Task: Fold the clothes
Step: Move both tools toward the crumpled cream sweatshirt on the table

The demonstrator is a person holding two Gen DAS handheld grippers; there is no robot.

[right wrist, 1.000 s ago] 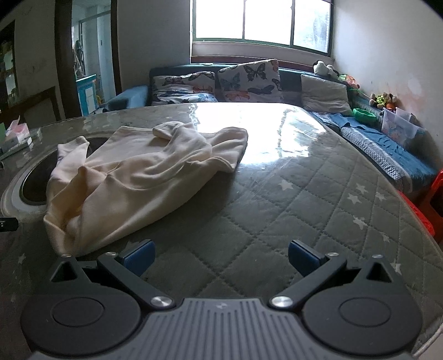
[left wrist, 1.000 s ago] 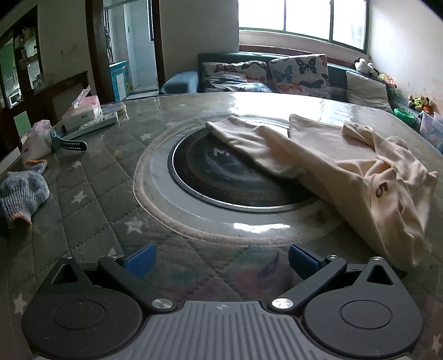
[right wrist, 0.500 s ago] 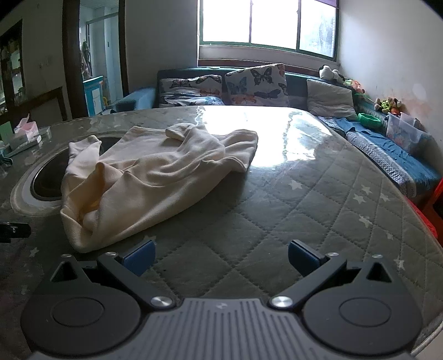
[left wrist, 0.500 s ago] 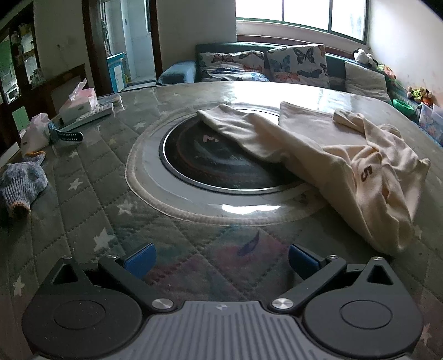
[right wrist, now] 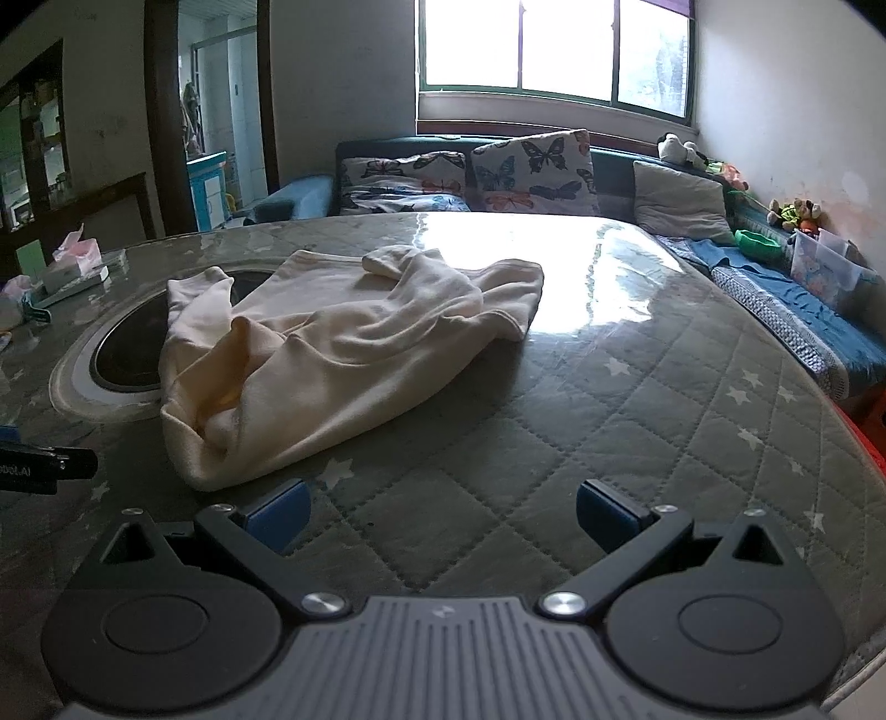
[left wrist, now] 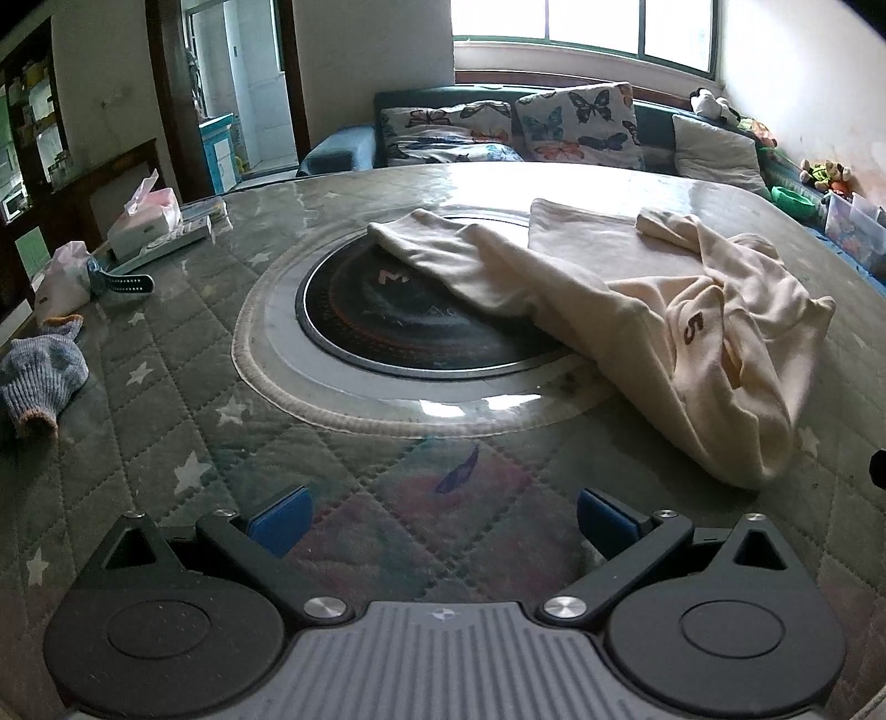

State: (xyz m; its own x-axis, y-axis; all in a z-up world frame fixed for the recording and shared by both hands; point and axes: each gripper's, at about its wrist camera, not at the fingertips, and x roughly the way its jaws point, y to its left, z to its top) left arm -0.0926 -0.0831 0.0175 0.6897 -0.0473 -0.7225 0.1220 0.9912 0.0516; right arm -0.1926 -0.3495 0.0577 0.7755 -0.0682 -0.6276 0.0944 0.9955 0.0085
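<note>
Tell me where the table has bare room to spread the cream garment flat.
Bare quilted table lies right of the cream garment, out to the table's edge. Left is crowded: tissue box, watch, knit glove. The garment overlaps the round inset.

Daylight comes from the window (right wrist: 554,52) at the back of the room; its panes are blown out to white in both views. It throws a broad glare patch on the glossy table (right wrist: 637,354) near the far edge, and a smaller highlight at the near rim of the round inset (left wrist: 443,407). The room's left side is dim, the doorway (left wrist: 238,88) paler. Shadows are soft. Fisheye bending curves the walls and table edges, and the frame corners fall black. Focus is fairly sharp throughout, slightly softer far back.
</note>
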